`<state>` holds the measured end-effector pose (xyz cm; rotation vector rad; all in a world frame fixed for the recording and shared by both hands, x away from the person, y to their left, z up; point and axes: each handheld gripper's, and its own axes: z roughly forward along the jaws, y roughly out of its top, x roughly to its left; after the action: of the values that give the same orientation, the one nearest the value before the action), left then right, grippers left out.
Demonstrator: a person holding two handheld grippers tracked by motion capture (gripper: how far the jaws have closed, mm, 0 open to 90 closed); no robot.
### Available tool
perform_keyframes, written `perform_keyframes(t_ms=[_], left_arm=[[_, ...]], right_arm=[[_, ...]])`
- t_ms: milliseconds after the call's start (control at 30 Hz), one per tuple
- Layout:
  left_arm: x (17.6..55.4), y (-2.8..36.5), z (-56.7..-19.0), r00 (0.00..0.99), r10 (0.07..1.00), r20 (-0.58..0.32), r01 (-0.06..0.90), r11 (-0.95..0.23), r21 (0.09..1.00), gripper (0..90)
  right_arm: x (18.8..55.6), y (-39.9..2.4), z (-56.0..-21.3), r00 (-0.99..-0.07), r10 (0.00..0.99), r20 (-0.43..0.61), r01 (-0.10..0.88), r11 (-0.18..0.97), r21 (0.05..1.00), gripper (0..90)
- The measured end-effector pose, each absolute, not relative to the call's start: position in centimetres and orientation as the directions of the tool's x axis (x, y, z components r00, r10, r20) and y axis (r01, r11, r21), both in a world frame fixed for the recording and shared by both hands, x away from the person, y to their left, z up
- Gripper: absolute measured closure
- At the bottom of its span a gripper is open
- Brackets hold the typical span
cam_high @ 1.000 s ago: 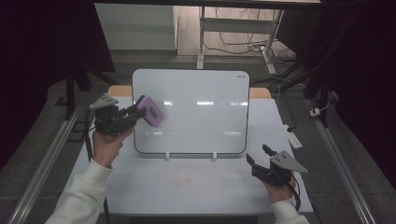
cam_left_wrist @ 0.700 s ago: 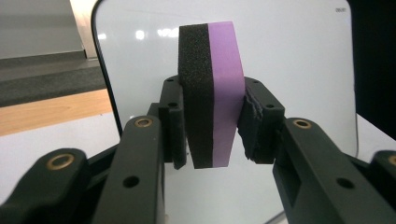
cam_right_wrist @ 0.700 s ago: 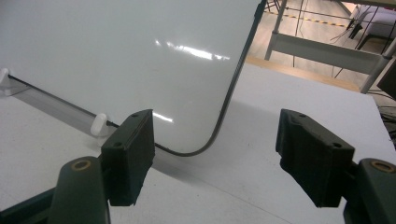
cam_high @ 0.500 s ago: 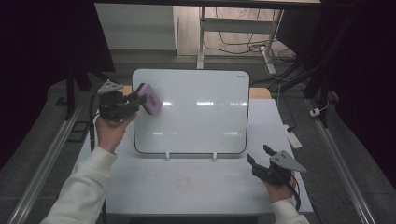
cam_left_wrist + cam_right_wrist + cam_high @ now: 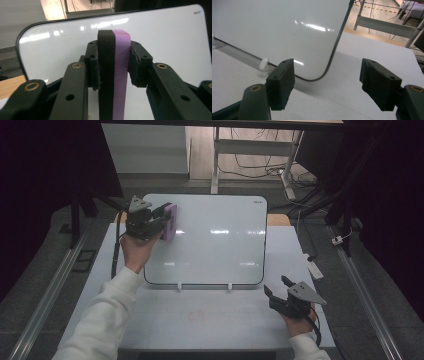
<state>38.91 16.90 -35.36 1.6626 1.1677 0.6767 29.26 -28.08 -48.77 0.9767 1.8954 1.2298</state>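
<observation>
1. The left gripper (image 5: 161, 222) is now farther up the whiteboard (image 5: 215, 240) than it was a second ago. It was at the middle of the board's left edge, and now it is near the far left corner.
2. The eraser (image 5: 169, 221) has gone along with it. It is purple with a black pad, and it sits at the far left part of the board.
3. The left jaws are closed tight on the eraser (image 5: 114, 72), one on the black side and one on the purple side.
4. The right gripper (image 5: 278, 289) has stayed where it was, on the near right part of the worktop (image 5: 200, 315), just beside the board's near right corner.
5. The right jaws stand open with nothing between them.
6. The board still leans up on its two small white clips (image 5: 179, 286).
7. From above I cannot tell if the black pad is touching the board or is just in front of it.
8. In the left gripper view the near end of the eraser is cut off by the picture's edge, and the jaws hide part of its sides.
9. The small print in the board's far right corner (image 5: 198, 13) is too tiny to read.
</observation>
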Motion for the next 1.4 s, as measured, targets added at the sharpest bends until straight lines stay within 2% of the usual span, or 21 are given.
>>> perform_keyframes(t_ms=[233,633,833,967,1400], left_arm=[[39.8,17.0,-36.3,0.363,0.93,-0.054,0.411,-0.108,0.905,64.1],[39.4,17.3,-36.0,0.247,0.968,0.052,0.343,-0.138,0.929,64.2],[39.3,16.9,-36.4,0.262,0.962,0.075,0.346,-0.166,0.924,62.7],[39.3,17.0,-36.6,0.275,0.96,0.057,0.353,-0.156,0.922,60.9],[39.4,17.6,-37.2,0.294,0.955,0.039,0.369,-0.151,0.917,49.1]], right_arm=[[29.3,-28.1,-48.9,-0.498,0.857,-0.134,0.231,0.28,0.932,27.8],[29.3,-28.1,-48.9,-0.498,0.857,-0.135,0.232,0.281,0.931,27.8],[29.4,-28.2,-49.0,-0.495,0.859,-0.132,0.235,0.278,0.931,27.8],[29.3,-28.1,-49.0,-0.498,0.856,-0.137,0.234,0.285,0.929,27.8],[29.3,-28.1,-49.0,-0.495,0.858,-0.138,0.236,0.286,0.929,27.7]])
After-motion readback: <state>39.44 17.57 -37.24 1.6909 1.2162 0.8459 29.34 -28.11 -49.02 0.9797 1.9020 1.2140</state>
